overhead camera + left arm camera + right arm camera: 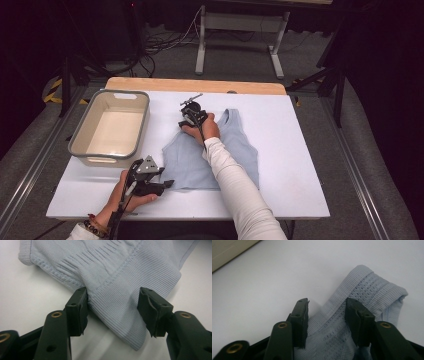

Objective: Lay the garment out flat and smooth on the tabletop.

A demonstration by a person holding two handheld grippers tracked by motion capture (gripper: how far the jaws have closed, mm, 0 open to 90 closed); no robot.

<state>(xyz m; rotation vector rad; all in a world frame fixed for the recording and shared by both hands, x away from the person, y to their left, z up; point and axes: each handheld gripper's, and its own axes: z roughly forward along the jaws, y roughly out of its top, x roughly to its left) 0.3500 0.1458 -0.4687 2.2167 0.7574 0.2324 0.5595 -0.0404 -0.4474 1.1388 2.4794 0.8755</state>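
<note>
A white surface [300, 165] stands in a dark room, cables on the floor behind; at its left sits an empty grey-rimmed bin [111, 125]; beside it the light-blue tank top [187, 160] lies flat; the left gripper [167, 184] straddles the hem corner, fingers [77, 308] apart; the right gripper [186, 122] straddles a shoulder strap, fingers [300, 320] apart. Judgement: early stage; neither grasp is closed; folding or binning remains.
</note>
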